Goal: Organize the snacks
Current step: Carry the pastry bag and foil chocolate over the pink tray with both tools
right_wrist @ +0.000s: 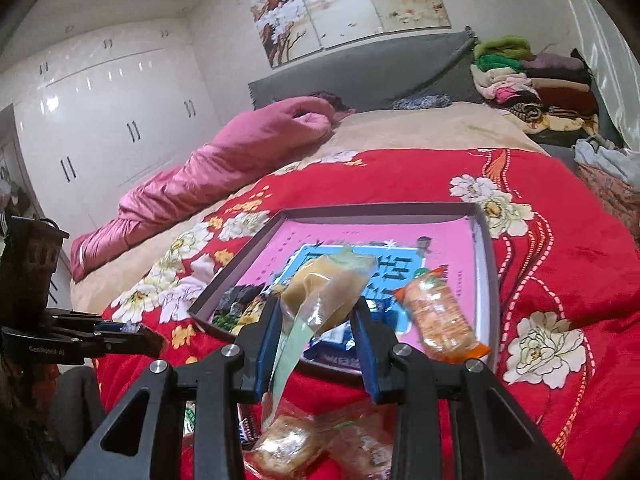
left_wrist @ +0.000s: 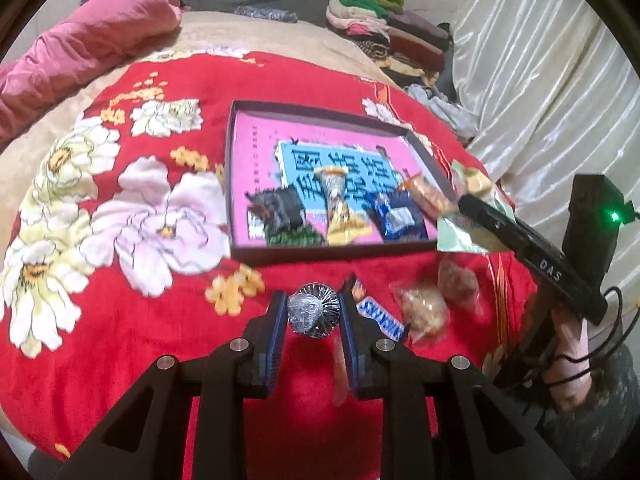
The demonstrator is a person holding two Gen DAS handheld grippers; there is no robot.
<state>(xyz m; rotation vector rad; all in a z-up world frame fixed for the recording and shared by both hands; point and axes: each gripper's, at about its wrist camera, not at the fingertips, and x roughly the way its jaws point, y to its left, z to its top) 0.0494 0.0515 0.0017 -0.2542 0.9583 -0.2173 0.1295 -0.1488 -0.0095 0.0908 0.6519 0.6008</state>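
The job looks about half done: a few snacks already lie in the box [left_wrist: 424, 152] on the bed [left_wrist: 160, 320], like the black pack [left_wrist: 276, 210], the yellow pack [left_wrist: 340, 208], the blue pack [left_wrist: 396, 216] and the orange pack [right_wrist: 440, 320]. The left tongs [left_wrist: 313, 312] hold a silver candy [left_wrist: 312, 310] just above the bed, and the right tongs [right_wrist: 316, 320] pinch a green bag [right_wrist: 324, 292] near the box's edge. Still on the bed by the box are a blue bar [left_wrist: 382, 316] and two clear cookie packs [left_wrist: 424, 308].

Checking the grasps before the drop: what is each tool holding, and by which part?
Left tool: silver foil-wrapped candy, pinched across its sides. Right tool: pale green pastry packet, gripped at its lower middle.
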